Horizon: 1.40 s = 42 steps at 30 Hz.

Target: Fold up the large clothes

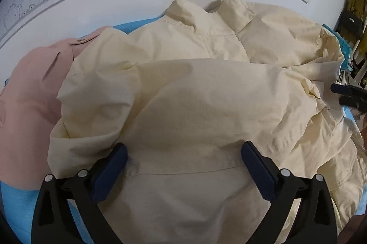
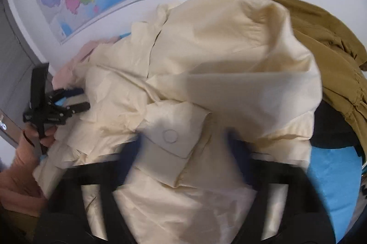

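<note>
Cream jacket point(image 1: 183, 88) beneath spread left gripper point(image 1: 183, 166)

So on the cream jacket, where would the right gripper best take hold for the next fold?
Probably the sleeve cuff of the cream jacket, the flap with the round snap. It lies on top as a thick, raised edge between the open fingers of the right gripper, so coming down from above and pinching across the cuff looks easiest.

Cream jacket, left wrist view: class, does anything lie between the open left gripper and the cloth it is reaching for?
Nothing visible does. The left gripper hangs open directly over the cream jacket, bare cloth between its fingers. The pink garment lies off to the side, partly under the jacket's edge, not in the way.
</note>
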Available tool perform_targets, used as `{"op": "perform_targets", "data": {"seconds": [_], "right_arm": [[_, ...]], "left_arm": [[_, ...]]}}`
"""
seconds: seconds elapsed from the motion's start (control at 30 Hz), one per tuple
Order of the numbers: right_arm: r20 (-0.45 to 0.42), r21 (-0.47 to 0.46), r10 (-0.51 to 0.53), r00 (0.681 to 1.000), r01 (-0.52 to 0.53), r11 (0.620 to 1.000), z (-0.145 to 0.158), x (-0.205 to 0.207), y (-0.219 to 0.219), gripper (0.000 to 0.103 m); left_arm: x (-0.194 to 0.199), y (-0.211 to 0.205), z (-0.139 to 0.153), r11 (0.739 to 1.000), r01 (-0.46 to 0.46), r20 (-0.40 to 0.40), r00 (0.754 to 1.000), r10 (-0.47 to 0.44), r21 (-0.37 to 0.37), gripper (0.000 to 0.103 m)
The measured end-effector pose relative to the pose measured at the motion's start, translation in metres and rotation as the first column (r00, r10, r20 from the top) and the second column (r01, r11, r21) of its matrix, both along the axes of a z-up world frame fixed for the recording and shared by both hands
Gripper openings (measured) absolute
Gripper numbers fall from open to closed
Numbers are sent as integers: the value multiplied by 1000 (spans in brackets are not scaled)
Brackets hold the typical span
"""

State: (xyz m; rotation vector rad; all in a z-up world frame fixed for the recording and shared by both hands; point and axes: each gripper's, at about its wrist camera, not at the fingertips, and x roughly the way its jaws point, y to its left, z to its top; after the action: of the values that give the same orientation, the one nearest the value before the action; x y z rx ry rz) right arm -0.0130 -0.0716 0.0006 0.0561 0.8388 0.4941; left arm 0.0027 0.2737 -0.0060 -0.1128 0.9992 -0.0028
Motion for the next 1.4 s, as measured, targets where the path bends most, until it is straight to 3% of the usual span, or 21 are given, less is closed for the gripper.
{"op": "perform_targets", "data": {"seconds": [0.1,0.13,0.17,0.2,0.33,0.53,0.6,0.7,0.8,0.9,1.0,1.17,1.3,1.4], "right_arm": [[-70,-8,17,997,-18,1000,-15,8,9,66],[-87,-10,18,996,-19,1000,-23,12,12,55],[-87,-23,13,996,-15,1000,-25,13,12,25],[-73,-46,3,997,-6,999,-25,15,13,8],[-17,3,-33,999,33,999,-11,12,-3,6],[15,-76,-66,998,67,995,-8,1,-5,20],[49,-52,-33,998,36,998,-1,-11,-8,43],[94,-90,77,993,-69,994,0,-29,5,43],[39,-160,106,994,-99,982,-19,-24,20,46],[-52,-87,52,997,-57,995,-33,-12,11,49],[-1,20,41,999,-41,999,-15,-29,-10,69],[17,130,-31,999,29,991,0,-72,-68,82],[-51,205,-86,995,94,974,-17,-99,-112,86],[-113,297,-87,990,117,948,-34,-119,-139,92]], "left_arm": [[2,1,-1,1000,-11,4,1000,11,-16,96],[2,1,-1,1000,-13,6,1000,13,-6,96],[2,0,-1,1000,-14,7,1000,14,2,96],[1,0,-1,1000,-22,9,1000,21,15,96],[-10,2,7,999,-43,44,998,42,5,96],[-65,14,35,998,-47,166,985,54,-46,96],[-90,22,41,996,-66,186,979,77,-68,96],[-126,33,41,990,-94,191,975,112,-102,96],[-155,39,29,985,-133,149,977,149,-112,96],[-176,38,18,980,-145,114,980,162,-138,96],[-192,40,7,968,-157,84,981,176,-195,96],[-223,39,-5,944,-143,57,984,167,-298,96],[-236,32,-17,926,-127,24,989,144,-355,96],[-240,25,-17,927,-111,28,991,130,-357,96]]}}
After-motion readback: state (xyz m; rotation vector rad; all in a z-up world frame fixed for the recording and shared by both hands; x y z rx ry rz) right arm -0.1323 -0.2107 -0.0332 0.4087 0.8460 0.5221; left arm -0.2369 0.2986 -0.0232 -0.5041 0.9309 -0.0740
